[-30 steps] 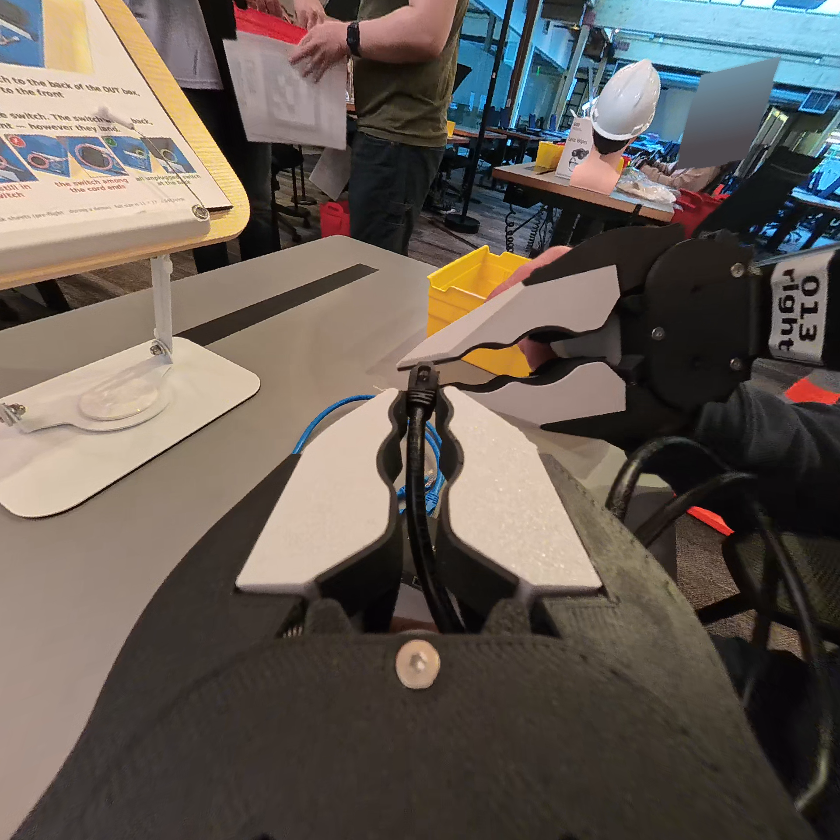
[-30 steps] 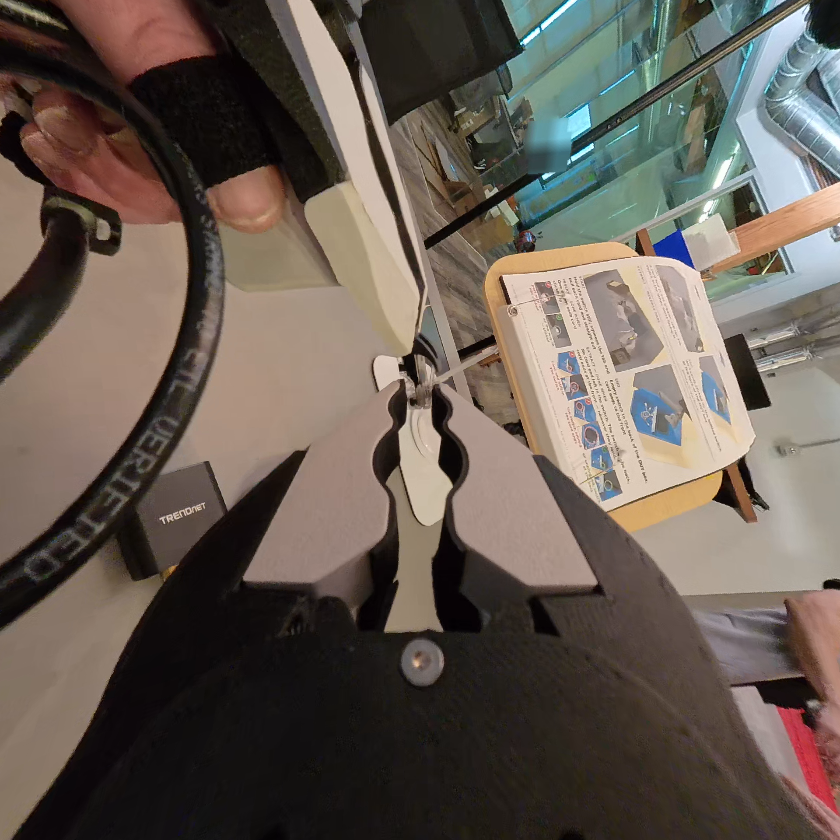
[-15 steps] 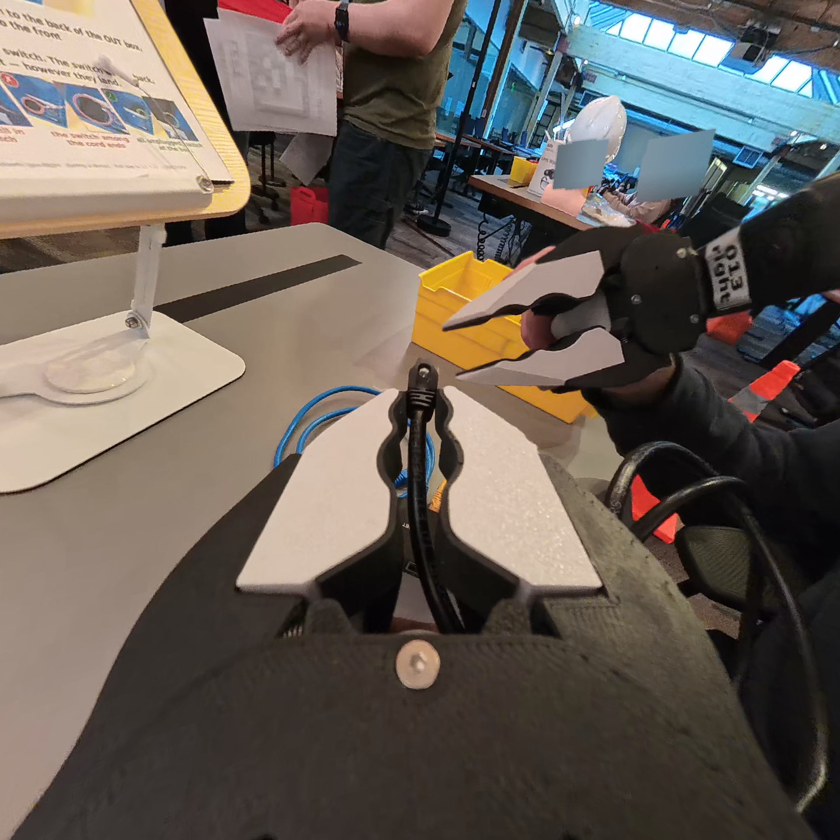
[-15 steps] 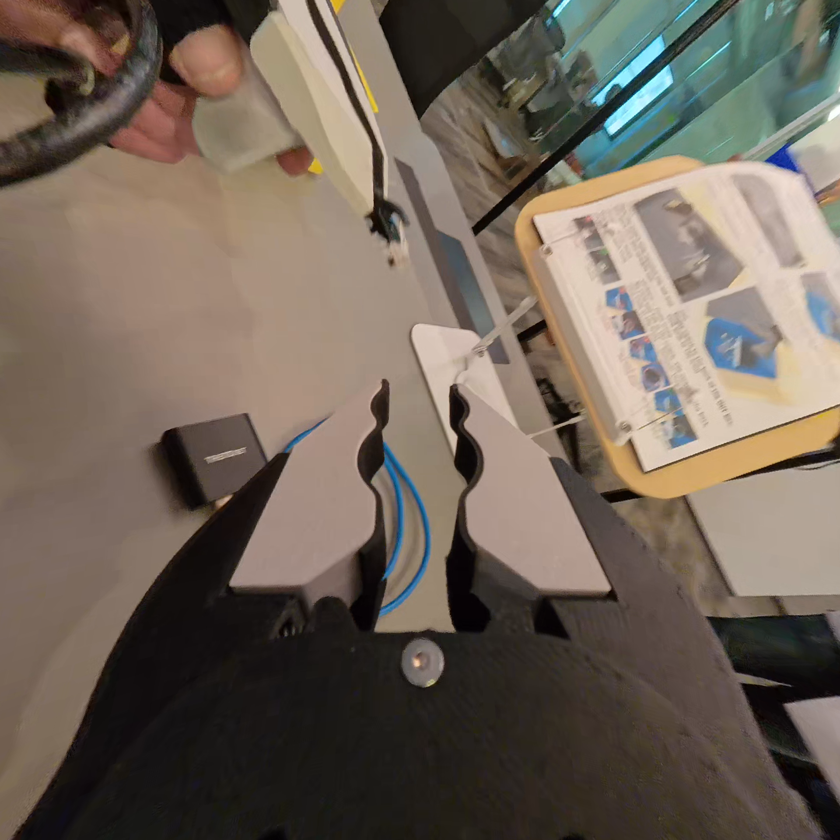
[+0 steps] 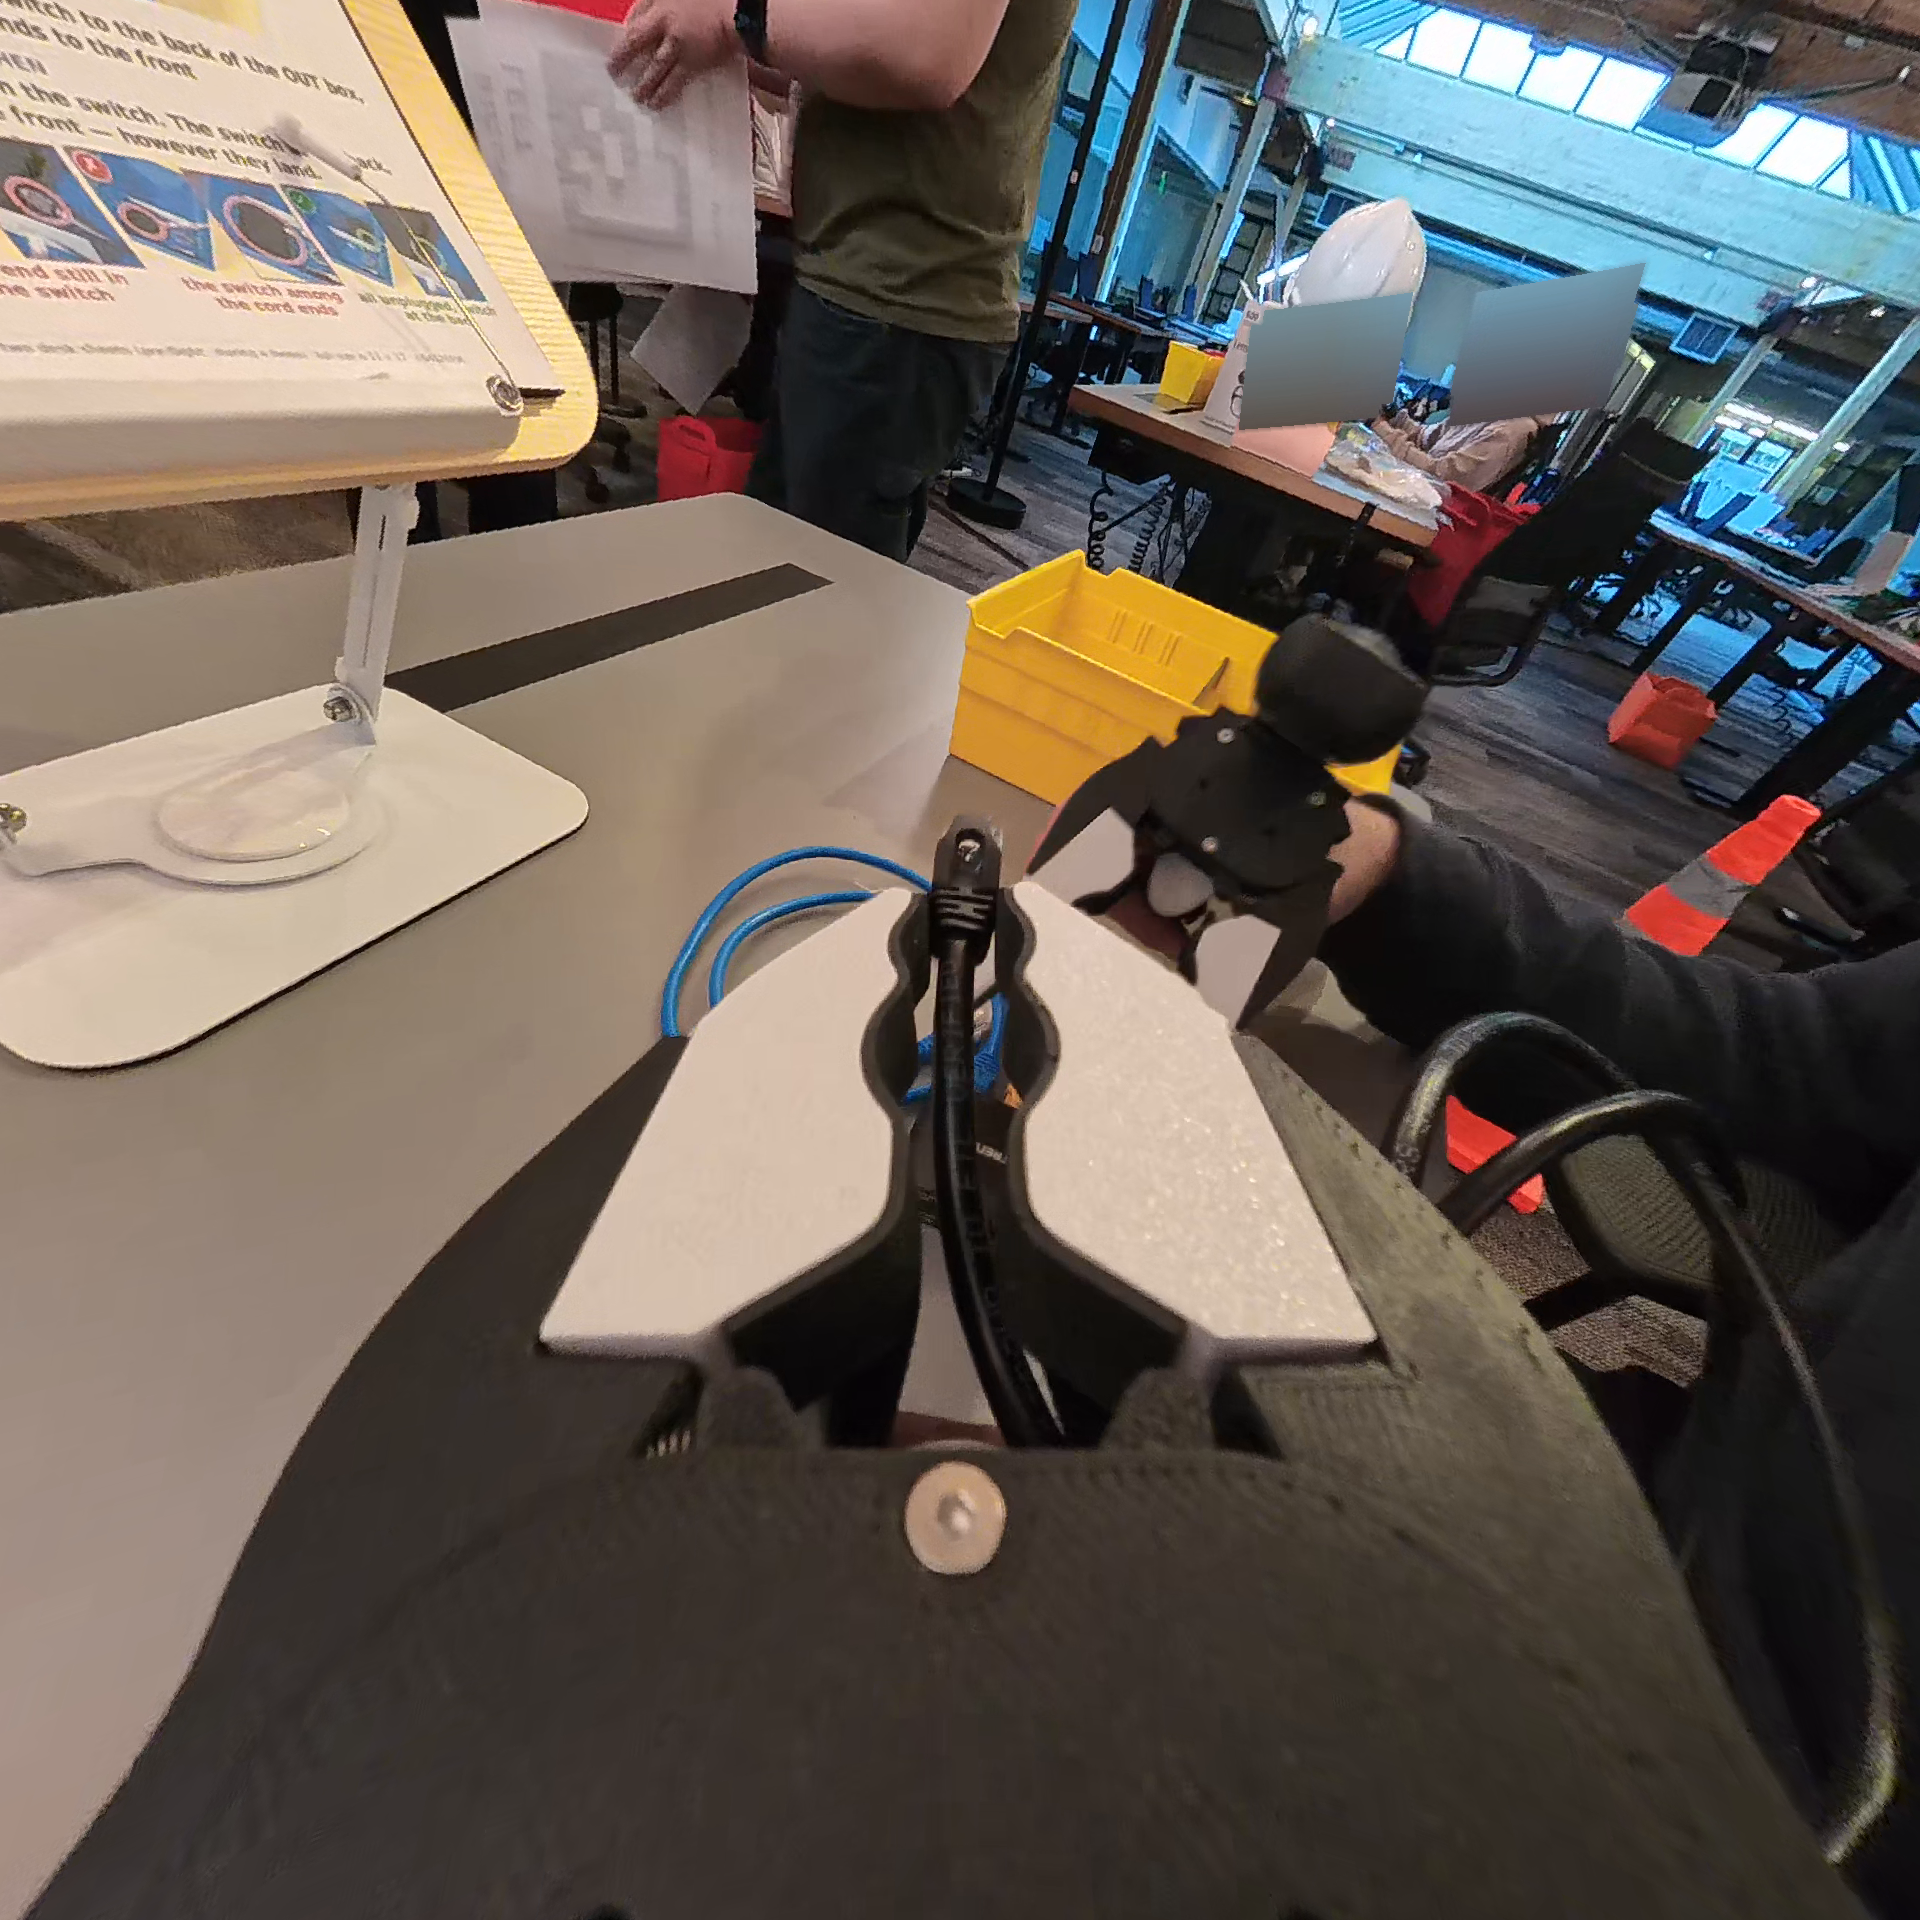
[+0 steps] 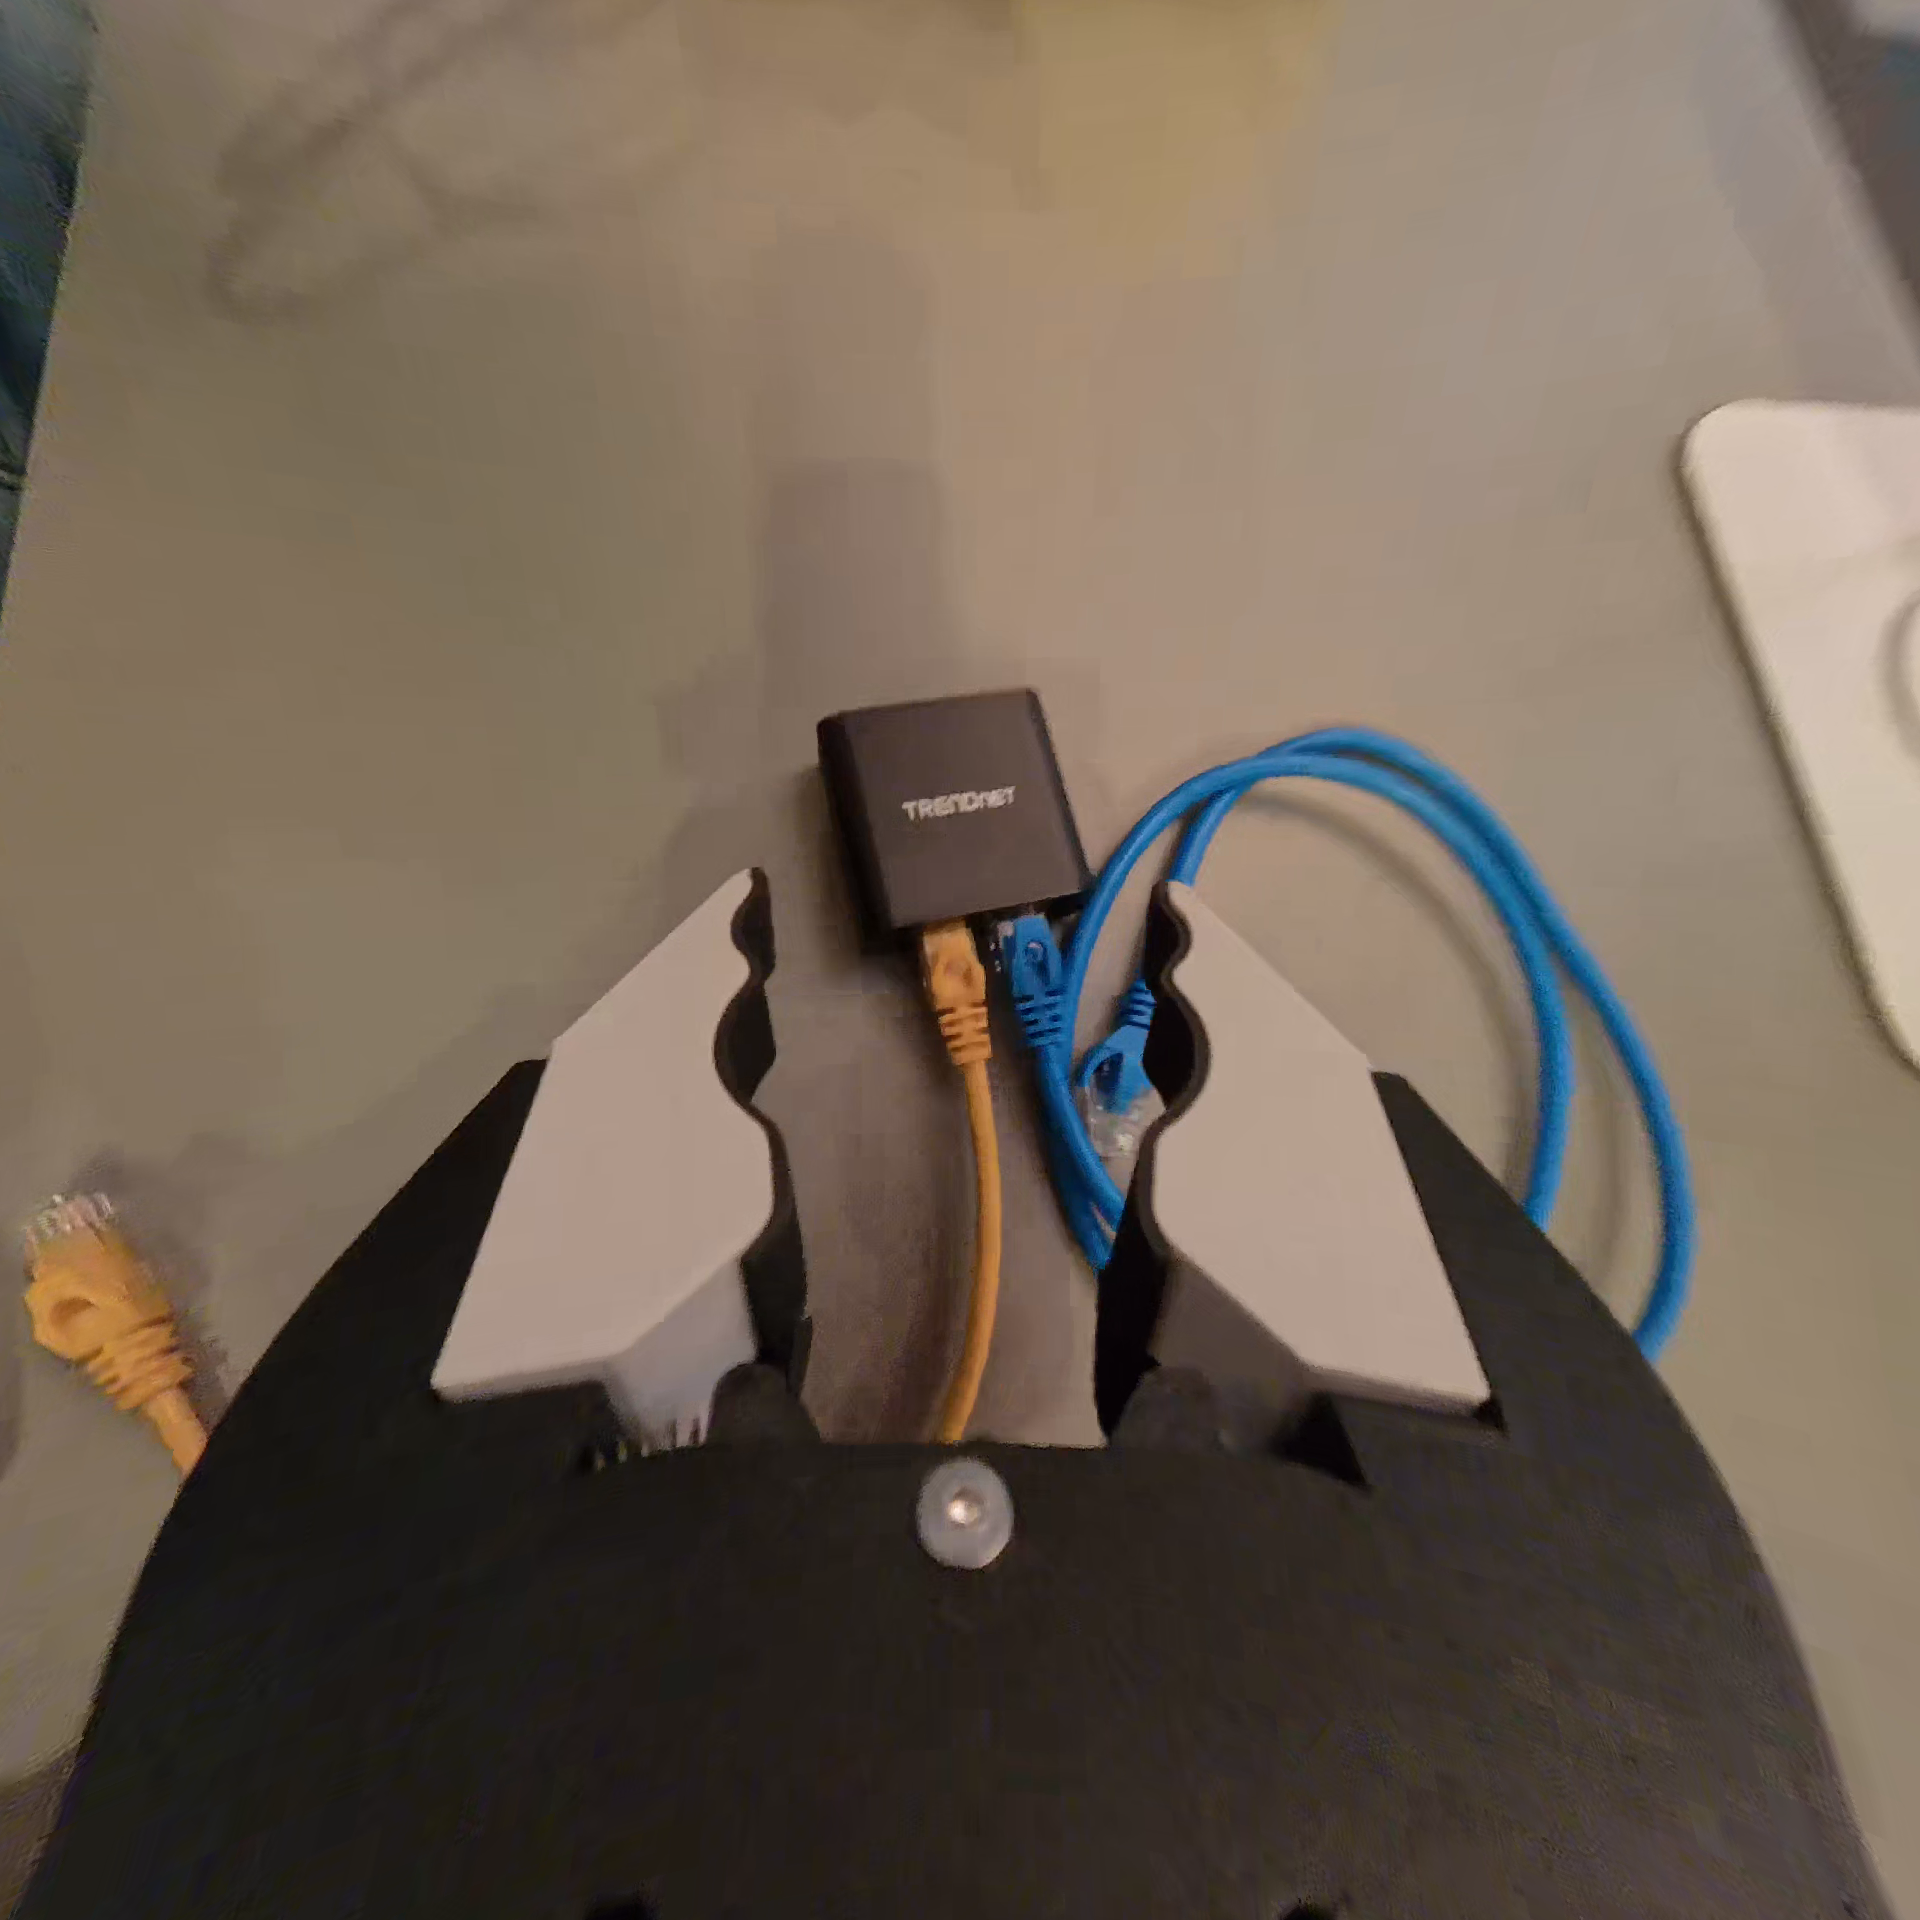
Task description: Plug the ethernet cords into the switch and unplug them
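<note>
— On the grey table [image 6: 520,520], the small black plastic switch [image 6: 951,810] lies between the spread-apart fingers of the right gripper [image 6: 961,904]; orange cord [image 6: 977,1195] and blue cord [image 6: 1538,935] are plugged in.

— And the left gripper [image 5: 961,904]?

— Clamped on the black ethernet cord [image 5: 961,1039] just behind its plug. That cord looks limp and the switch light, so I'd grip the stiff boot.
</note>
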Tool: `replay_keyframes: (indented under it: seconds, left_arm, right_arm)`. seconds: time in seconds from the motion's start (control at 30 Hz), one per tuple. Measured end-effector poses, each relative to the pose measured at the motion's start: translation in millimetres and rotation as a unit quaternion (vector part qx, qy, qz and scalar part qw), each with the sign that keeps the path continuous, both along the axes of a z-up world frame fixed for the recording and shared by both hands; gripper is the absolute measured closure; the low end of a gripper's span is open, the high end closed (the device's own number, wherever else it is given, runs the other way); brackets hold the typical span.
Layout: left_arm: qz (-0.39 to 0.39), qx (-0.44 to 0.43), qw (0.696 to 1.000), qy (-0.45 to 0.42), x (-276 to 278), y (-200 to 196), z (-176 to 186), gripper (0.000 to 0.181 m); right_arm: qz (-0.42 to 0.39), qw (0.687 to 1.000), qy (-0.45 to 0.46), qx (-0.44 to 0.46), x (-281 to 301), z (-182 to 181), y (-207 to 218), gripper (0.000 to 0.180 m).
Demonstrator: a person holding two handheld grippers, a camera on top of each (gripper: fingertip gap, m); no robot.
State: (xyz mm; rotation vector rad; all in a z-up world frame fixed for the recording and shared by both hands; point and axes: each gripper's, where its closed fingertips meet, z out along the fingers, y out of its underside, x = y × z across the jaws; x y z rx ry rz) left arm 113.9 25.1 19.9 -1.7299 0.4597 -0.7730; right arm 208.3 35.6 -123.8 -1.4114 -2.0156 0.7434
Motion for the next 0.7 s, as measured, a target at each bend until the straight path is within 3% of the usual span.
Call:
replay_keyframes:
  seconds: [0.03,0.27,0.7]
  left_arm:
    - [0.002,0.0,1.0,0.001,-1,-1,-1,0.169]
    - [0.002,-0.002,1.0,0.001,-3,-4,-8,0.169]
    - [-0.009,-0.002,1.0,0.007,3,-7,-9,0.169]
  right_arm:
    - [0.008,1.0,-0.013,-0.007,-1,-8,0,0.11]
    - [0.061,0.998,-0.029,0.007,-16,-31,0,0.118]
    - [0.099,0.989,0.007,-0.113,-17,-22,0,0.121]
